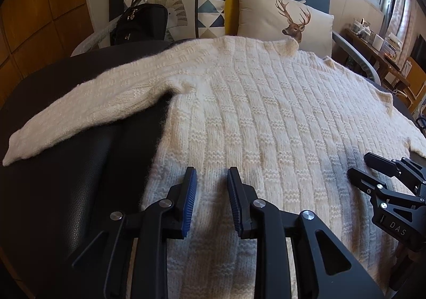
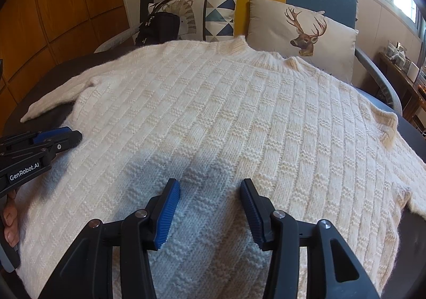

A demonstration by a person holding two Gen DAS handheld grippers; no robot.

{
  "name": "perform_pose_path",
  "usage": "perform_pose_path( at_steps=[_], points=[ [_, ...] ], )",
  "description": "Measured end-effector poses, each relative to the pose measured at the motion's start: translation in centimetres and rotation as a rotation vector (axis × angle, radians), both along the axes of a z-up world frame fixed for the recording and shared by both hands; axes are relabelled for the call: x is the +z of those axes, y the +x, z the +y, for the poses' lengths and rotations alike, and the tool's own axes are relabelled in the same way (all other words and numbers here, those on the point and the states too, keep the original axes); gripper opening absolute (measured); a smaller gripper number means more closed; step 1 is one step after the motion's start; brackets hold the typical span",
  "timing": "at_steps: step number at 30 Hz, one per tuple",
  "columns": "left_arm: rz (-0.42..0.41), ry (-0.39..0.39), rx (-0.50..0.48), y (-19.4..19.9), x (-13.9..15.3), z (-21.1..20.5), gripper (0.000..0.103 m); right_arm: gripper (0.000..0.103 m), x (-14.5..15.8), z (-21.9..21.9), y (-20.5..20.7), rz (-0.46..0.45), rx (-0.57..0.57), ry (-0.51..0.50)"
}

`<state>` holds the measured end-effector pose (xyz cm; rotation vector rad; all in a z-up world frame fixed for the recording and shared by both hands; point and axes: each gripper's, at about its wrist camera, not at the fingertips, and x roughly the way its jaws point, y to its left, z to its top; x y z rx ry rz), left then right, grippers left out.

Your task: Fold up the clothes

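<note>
Both tongs, left tongs [image 1: 210, 176] and right tongs [image 2: 210, 187], hang apart and empty above the near hem of the cream chunky-knit sweater [image 1: 266, 112], spread flat on the dark bench [image 1: 93, 165], probably for folding; deer-print cushion [image 1: 290, 19] behind

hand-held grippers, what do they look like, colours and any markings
Both are black linkage frames with silver pivot pins and two fingers faced with ribbed blue pads. The left hand-held gripper carries white "GenRobot.AI" lettering on its side, seen from the right wrist view. The right hand-held gripper shows "DAS" on its body in the left wrist view. No cables visible.
</note>
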<state>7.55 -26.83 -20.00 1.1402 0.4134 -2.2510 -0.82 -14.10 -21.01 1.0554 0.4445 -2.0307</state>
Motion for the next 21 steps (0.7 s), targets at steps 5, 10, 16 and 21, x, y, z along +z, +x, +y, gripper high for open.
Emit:
perform_pose_path(
  at_steps=[5, 10, 16, 21],
  points=[
    [0.0, -0.003, 0.0, 0.0, 0.0, 0.1, 0.027, 0.049, 0.0, 0.0, 0.0, 0.002, 0.0, 0.001],
    [-0.001, -0.01, -0.004, 0.0, 0.0, 0.1, 0.028, 0.049, 0.3, -0.2, -0.1, -0.004, -0.003, -0.003],
    [-0.003, -0.022, -0.009, 0.1, 0.0, 0.2, 0.029, 0.049, 0.6, -1.7, 0.3, 0.007, 0.027, -0.014],
    [0.042, -0.002, 0.005, 1.0, 0.5, 0.0, 0.029, 0.049, -0.1, -1.7, -0.5, 0.01, -0.002, 0.008]
  ],
)
